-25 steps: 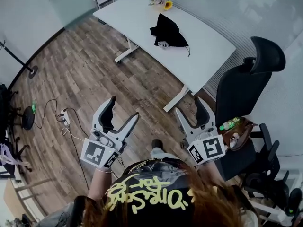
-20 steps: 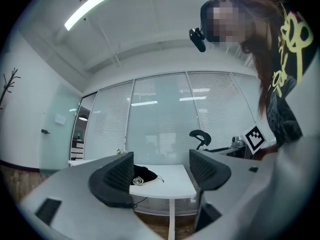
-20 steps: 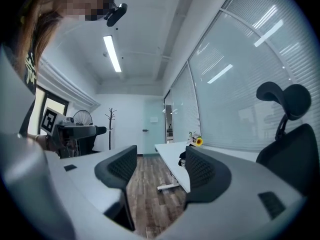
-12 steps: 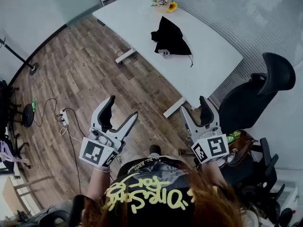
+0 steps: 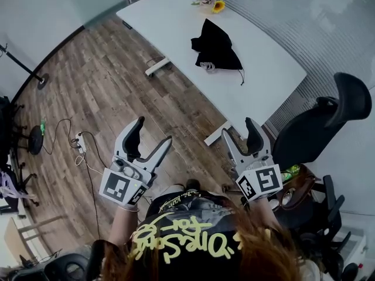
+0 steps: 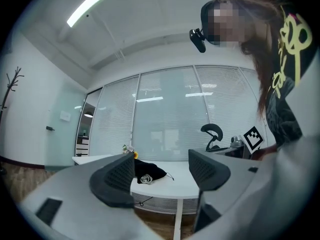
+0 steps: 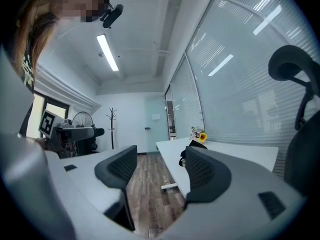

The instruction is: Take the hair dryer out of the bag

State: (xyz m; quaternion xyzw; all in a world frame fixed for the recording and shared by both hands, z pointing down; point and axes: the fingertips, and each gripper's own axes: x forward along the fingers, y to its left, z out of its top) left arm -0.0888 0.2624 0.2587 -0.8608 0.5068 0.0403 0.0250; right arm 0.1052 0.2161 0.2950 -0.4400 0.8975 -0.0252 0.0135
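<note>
A black drawstring bag [image 5: 214, 47] lies on the white table [image 5: 176, 22] far ahead of me, and something pale and coiled [image 5: 207, 67] pokes out at its near edge. The hair dryer itself is hidden. The left gripper view shows the same bag [image 6: 149, 172] between its jaws at a distance. My left gripper [image 5: 150, 136] is held at chest height over the wooden floor, open and empty. My right gripper [image 5: 240, 133] is level with it, also open and empty, a step short of the table's near end.
A small pot with a sunflower [image 5: 212, 0] stands at the table's far end. A black office chair [image 5: 328, 124] is at the right, with a brown bag and green bottle [image 5: 291, 172] beside it. Cables and a power strip [image 5: 80, 147] lie on the floor at left.
The table and the bag have slid a little to the right and nearer in the head view as the person walks. Both grippers stay open and hold their pose.
</note>
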